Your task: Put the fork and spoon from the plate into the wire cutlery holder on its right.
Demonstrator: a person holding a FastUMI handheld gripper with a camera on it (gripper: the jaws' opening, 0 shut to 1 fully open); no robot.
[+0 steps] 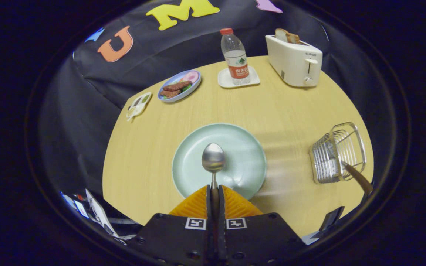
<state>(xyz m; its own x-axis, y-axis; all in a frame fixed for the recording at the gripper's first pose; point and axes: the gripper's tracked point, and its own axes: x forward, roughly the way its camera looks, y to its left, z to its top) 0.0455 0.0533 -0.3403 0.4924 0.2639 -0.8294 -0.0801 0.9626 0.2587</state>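
Fingers [215, 195] clamped tight on the spoon [213, 158] handle, bowl end sticking out ahead over the pale green plate [246, 147] mid-tabletop [279, 111]. Wire cutlery holder [337, 153] sits well to the right w/ a brown-handled utensil [357, 178] already leaning in it. Far side: toaster [294, 61], water bottle [235, 55], food plate [179, 85].
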